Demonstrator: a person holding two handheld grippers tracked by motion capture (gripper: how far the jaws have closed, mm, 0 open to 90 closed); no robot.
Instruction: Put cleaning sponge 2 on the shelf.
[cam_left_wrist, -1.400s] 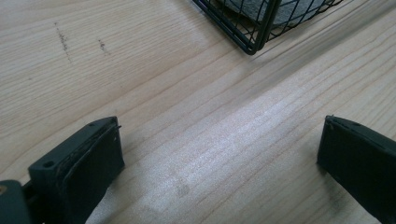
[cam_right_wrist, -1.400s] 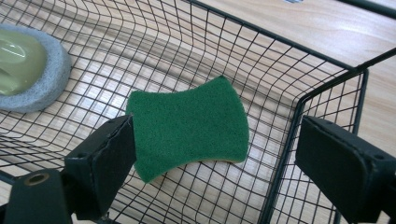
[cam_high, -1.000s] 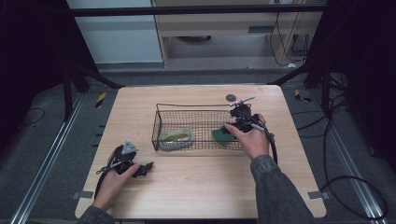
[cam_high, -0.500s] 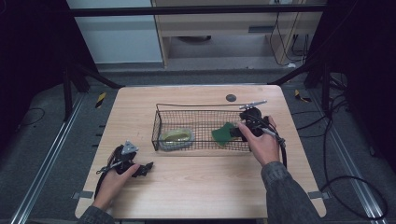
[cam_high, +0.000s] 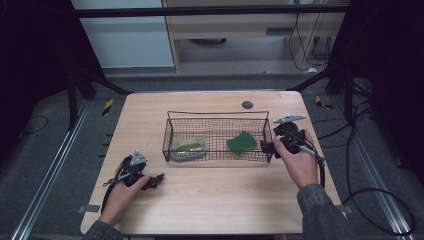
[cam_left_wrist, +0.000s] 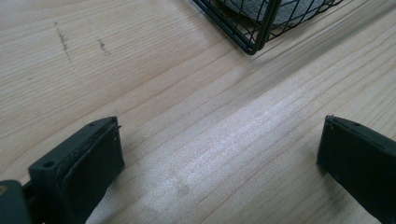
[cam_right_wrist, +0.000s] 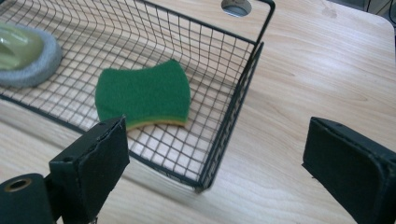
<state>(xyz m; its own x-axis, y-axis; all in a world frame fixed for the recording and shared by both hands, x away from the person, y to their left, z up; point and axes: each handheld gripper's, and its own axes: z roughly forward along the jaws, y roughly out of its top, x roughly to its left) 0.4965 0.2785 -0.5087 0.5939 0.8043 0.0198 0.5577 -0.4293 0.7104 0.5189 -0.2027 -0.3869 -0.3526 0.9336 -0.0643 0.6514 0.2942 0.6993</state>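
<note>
A black wire basket (cam_high: 218, 117) stands in the middle of the wooden table. Inside it lie a green sponge (cam_high: 241, 143) on the right and a grey-rimmed, yellow-green scrubbing pad (cam_high: 188, 148) on the left. My right gripper (cam_high: 266, 147) is open just outside the basket's right end, its jaws set wide across the basket's near right corner (cam_right_wrist: 205, 182), with the green sponge (cam_right_wrist: 144, 94) lying beyond them. My left gripper (cam_high: 159, 179) rests open on the table at the front left, nothing between its jaws; the basket's corner (cam_left_wrist: 254, 44) lies ahead of it.
A small dark round disc (cam_high: 247, 104) sits on the table behind the basket. Bare wood (cam_high: 220, 200) stretches in front of the basket. Metal rails and cables run along the floor on both sides of the table.
My right gripper has drawn back rightward out of the basket and let go of the green sponge, which now lies on the basket floor. The left gripper has stayed put.
</note>
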